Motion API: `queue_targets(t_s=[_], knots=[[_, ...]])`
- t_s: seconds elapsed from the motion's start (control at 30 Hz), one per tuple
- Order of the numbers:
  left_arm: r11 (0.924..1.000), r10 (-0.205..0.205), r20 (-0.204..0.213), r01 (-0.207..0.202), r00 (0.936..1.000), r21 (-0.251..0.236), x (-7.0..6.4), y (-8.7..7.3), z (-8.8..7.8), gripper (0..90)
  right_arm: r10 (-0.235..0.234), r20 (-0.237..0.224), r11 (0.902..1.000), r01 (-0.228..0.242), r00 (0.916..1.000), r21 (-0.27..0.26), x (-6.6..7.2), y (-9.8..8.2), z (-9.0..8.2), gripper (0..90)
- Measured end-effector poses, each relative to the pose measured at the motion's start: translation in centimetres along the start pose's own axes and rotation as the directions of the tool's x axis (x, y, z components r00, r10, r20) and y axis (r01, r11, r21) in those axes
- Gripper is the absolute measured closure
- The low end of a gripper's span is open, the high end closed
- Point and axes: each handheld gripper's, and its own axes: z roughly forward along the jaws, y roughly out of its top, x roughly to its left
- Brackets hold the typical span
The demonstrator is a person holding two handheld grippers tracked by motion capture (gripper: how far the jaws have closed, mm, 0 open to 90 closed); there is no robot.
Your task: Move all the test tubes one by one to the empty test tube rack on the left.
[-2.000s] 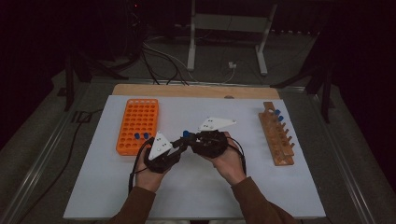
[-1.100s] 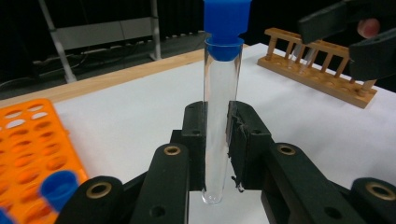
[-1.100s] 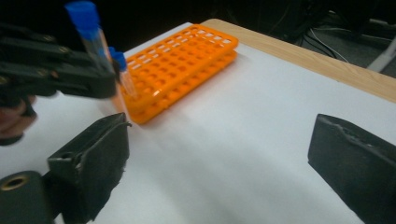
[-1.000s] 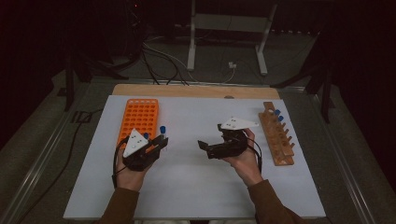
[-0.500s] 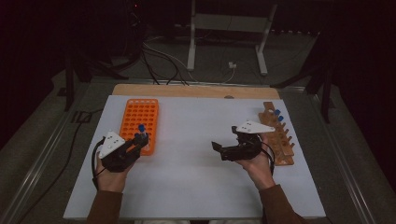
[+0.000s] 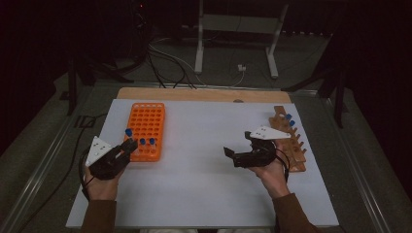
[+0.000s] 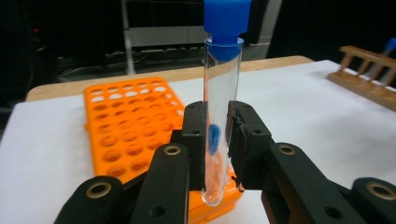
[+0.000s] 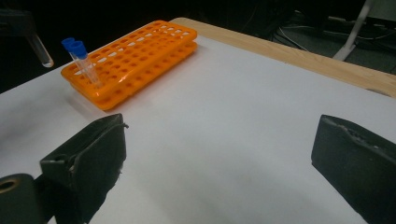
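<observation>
White surface (image 6: 204,184) under dim light, both hands now farther apart than before, left gripper (image 6: 127,146) pinching blue-capped tube (image 7: 220,116) upright beside orange rack (image 6: 146,130), right gripper (image 6: 238,151) jaws spread, near wooden rack (image 6: 291,141).

Left claw (image 6: 127,147): held low at the counter's left, pointing forward and right, jaws clamped on an upright tube (image 7: 219,116). Left hand (image 6: 100,187): wrapped under its body, brown sleeve behind. Right claw (image 6: 238,148): at the right, pointing left, jaws spread wide, nothing between them. Right hand (image 6: 272,172): cupped beneath.
</observation>
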Motion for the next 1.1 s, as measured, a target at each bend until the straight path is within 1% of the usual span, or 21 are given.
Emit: queue_targets(t_s=[0.07, 0.13, 0.23, 0.43, 0.57, 0.73, 0.8, 0.9, 1.0, 1.1], knots=[[0.9999, 0.0, -0.018, 0.0, 0.9998, 0.01, 0.4, -0.3, 0.5, 77.9, 0.002, -0.001, 1.0, -0.002, 1.0, -0.002, 0.0, 0.0, 0.0, 3.1], [0.9997, 0.01, -0.038, -0.009, 0.9992, 0.021, 0.6, -0.6, 1.0, 77.9, 0.002, -0.001, 1.0, -0.002, 1.0, -0.002, 0.0, 0.0, 0.0, 3.1], [0.9996, 0.011, -0.051, -0.01, 0.9986, 0.027, 0.9, -1.0, 1.8, 77.9, 0.003, -0.004, 1.0, -0.003, 1.0, -0.002, 0.0, -0.1, 0.0, 3.2], [0.9992, 0.011, -0.054, -0.009, 0.9985, 0.039, 0.8, -1.5, 3.2, 77.9, 0.003, -0.008, 1.0, -0.003, 1.0, -0.003, 0.0, -0.1, 0.0, 3.2], [0.9987, 0.025, -0.055, -0.022, 0.9982, 0.047, 0.6, -1.8, 3.8, 77.9, 0.005, -0.012, 1.0, -0.005, 0.9999, -0.004, 0.0, -0.2, 0.0, 3.2], [0.9957, 0.036, -0.07, -0.03, 0.9969, 0.087, 0.7, -2.6, 4.6, 77.9, 0.003, -0.019, 1.0, -0.003, 0.9998, -0.005, 0.0, -0.3, 0.0, 3.3], [0.9943, 0.034, -0.067, -0.027, 0.9972, 0.103, 0.8, -3.0, 4.8, 77.9, 0.003, -0.02, 1.0, -0.003, 0.9998, -0.007, 0.0, -0.3, 0.0, 3.4], [0.991, 0.042, -0.069, -0.032, 0.9968, 0.13, 0.8, -3.4, 5.0, 77.9, 0.005, -0.022, 0.9999, -0.005, 0.9997, -0.009, -0.1, -0.4, -0.1, 3.4], [0.9894, 0.039, -0.064, -0.03, 0.9972, 0.142, 0.8, -3.6, 5.0, 78.1, 0.004, -0.025, 0.9999, -0.005, 0.9997, -0.01, -0.1, -0.4, -0.1, 3.7], [0.9872, 0.049, -0.064, -0.038, 0.9968, 0.155, 0.7, -3.7, 5.0, 78.3, 0.002, -0.027, 1.0, -0.002, 0.9996, -0.008, -0.1, -0.5, -0.1, 3.7]])
